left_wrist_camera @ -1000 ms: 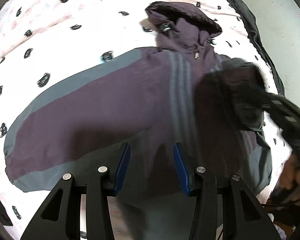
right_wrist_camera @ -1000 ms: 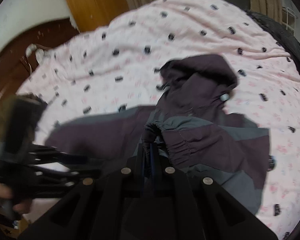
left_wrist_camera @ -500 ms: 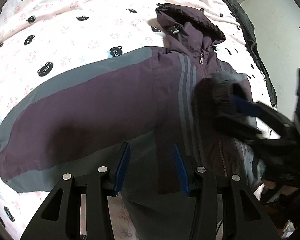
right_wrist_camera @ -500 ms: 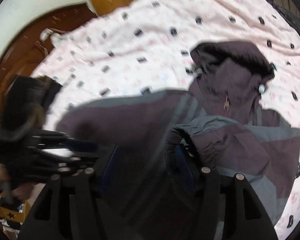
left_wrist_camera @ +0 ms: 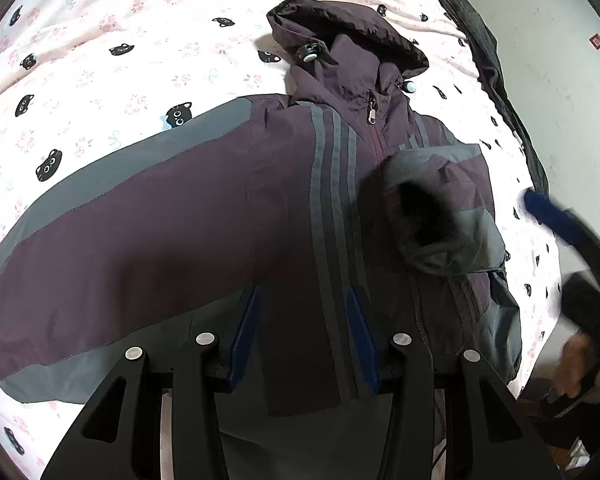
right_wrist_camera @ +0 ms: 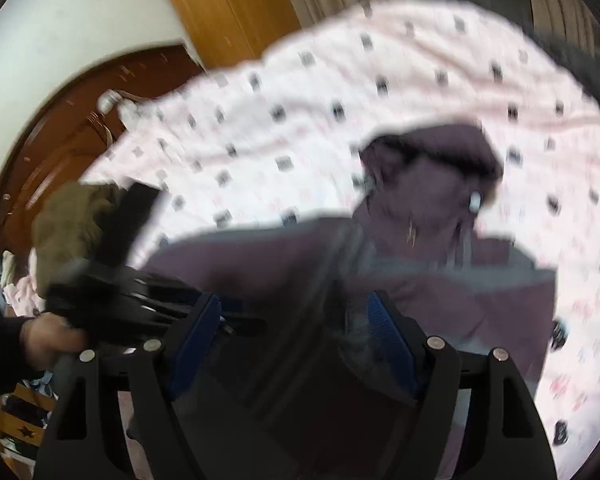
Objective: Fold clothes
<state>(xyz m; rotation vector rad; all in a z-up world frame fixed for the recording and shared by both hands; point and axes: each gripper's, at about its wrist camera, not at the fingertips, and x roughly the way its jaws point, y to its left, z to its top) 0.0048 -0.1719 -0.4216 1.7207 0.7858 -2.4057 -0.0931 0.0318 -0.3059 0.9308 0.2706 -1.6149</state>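
A purple and grey hooded jacket (left_wrist_camera: 228, 216) lies face up on the bed, zipper closed, hood (left_wrist_camera: 340, 36) at the far end. Its left sleeve (left_wrist_camera: 100, 248) stretches out to the left. Its right sleeve (left_wrist_camera: 444, 216) is folded over the chest, cuff lying loose. My left gripper (left_wrist_camera: 302, 312) is open and empty just above the jacket's lower front. My right gripper (right_wrist_camera: 296, 320) is open and empty above the jacket (right_wrist_camera: 284, 272); that view is blurred. The right gripper's blue fingertip (left_wrist_camera: 548, 212) shows at the right of the left wrist view.
The bed has a pink sheet with black cat faces (left_wrist_camera: 100, 60). A dark blanket (left_wrist_camera: 496, 80) runs along the bed's far right edge by a white wall. A wooden headboard (right_wrist_camera: 60, 128) and door lie beyond the bed. Clutter sits on the floor at the left (right_wrist_camera: 16, 420).
My right gripper opened and let go of the right sleeve's cuff, then pulled back to the right. The sleeve now rests folded on the chest. My left gripper stayed open above the jacket.
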